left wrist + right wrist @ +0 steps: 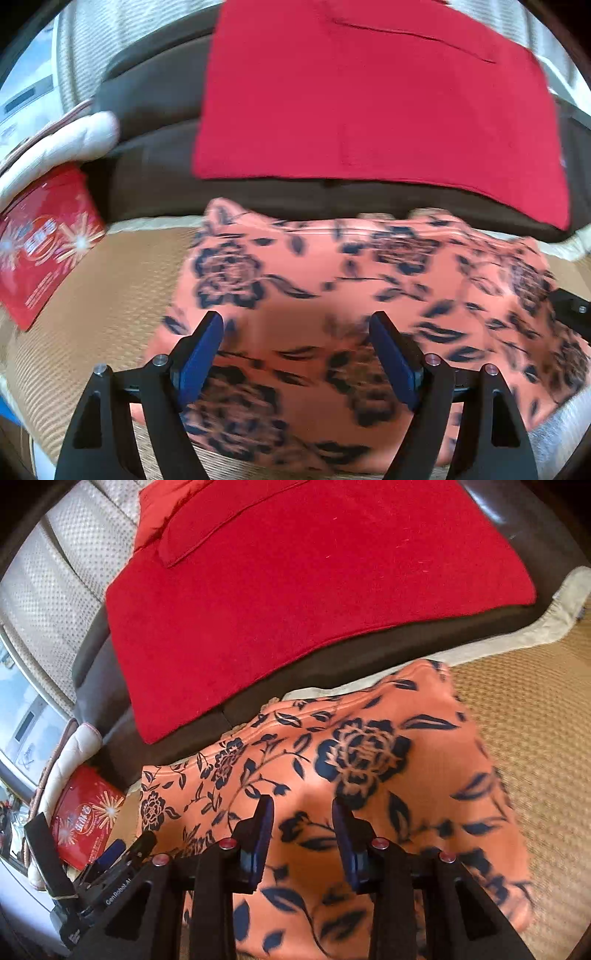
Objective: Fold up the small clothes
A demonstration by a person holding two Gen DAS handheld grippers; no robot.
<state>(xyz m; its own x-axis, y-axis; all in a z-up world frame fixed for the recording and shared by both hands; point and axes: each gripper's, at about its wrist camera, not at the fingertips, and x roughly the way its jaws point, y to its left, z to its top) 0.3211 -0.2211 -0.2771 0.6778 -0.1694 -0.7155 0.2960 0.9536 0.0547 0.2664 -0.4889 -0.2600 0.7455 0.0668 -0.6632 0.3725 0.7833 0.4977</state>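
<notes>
Right wrist view catches white lettering, "GenRobot.AI", on the left gripper (122, 849) at the lower left, and a red packet (86, 823) with starburst print whose text is too small to read. The orange floral garment (332, 775) lies folded on a tan woven mat (524, 720), just in front of a dark cushion (369, 653) carrying a red cloth (295, 583). Right gripper (304, 812) hangs over the garment, jaws partly apart, nothing pinched. Left gripper is spread wide above the fabric, empty; motion blur smears the print.
</notes>
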